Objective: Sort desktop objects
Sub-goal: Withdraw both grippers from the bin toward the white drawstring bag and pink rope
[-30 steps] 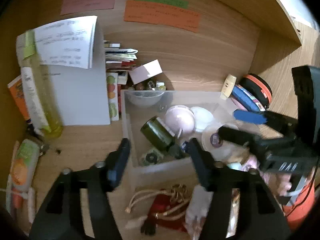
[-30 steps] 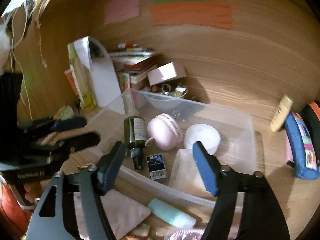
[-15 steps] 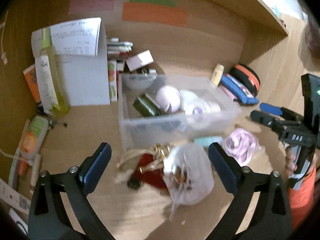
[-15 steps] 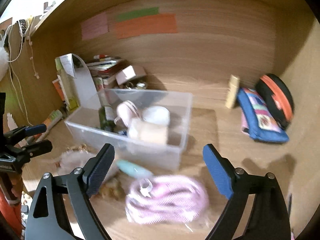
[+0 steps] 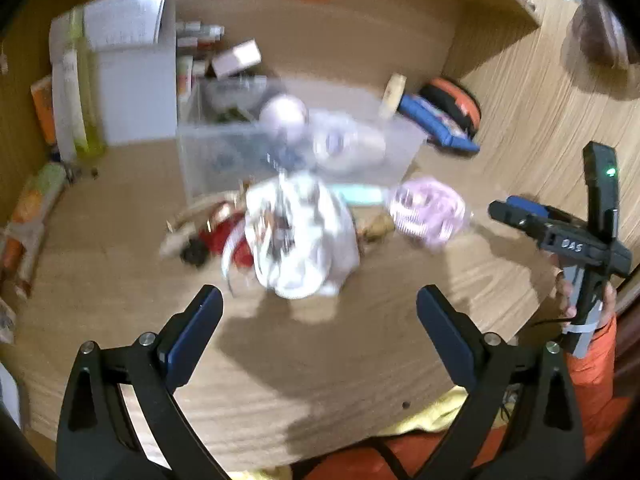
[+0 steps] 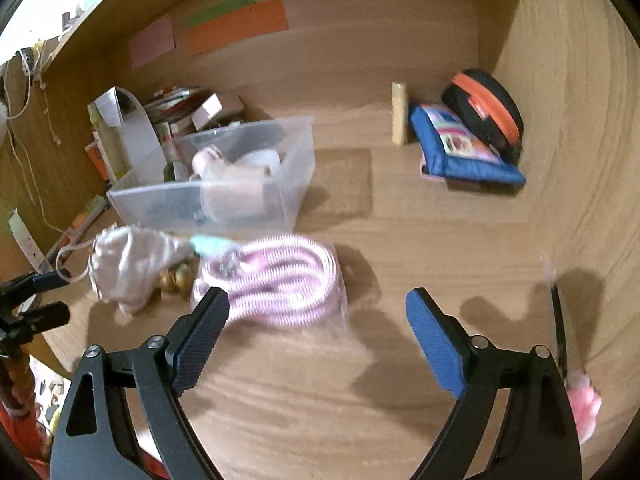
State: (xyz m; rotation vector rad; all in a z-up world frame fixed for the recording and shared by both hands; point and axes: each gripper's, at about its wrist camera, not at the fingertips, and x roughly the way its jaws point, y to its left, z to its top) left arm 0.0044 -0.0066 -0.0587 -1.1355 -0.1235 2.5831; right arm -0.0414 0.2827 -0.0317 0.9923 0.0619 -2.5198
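Note:
A clear plastic bin (image 5: 208,148) (image 6: 296,184) on the wooden desk holds a pink round item, a white jar and a dark bottle. In front of it lie a white drawstring pouch (image 5: 300,236) (image 6: 128,260), a red tasselled charm (image 5: 218,236), a teal tube (image 5: 360,196) and a coiled pink cable (image 5: 428,210) (image 6: 276,280). My left gripper (image 5: 316,320) is open and empty, held back from the pouch. My right gripper (image 6: 316,320) is open and empty, just short of the pink cable; it also shows in the left wrist view (image 5: 516,210).
A blue pencil case (image 6: 460,148) and a black-and-orange case (image 6: 488,116) lie at the back right beside a cream tube (image 6: 398,114). Books, a white box and a yellow-green bottle (image 5: 84,92) stand at the back left. A pink-tipped black tool (image 6: 560,332) lies at the right.
Both grippers have pulled back and away from the bin toward the desk's front edge. Both sets of jaws have opened wider. The pouch and pink cable now lie well ahead of them.

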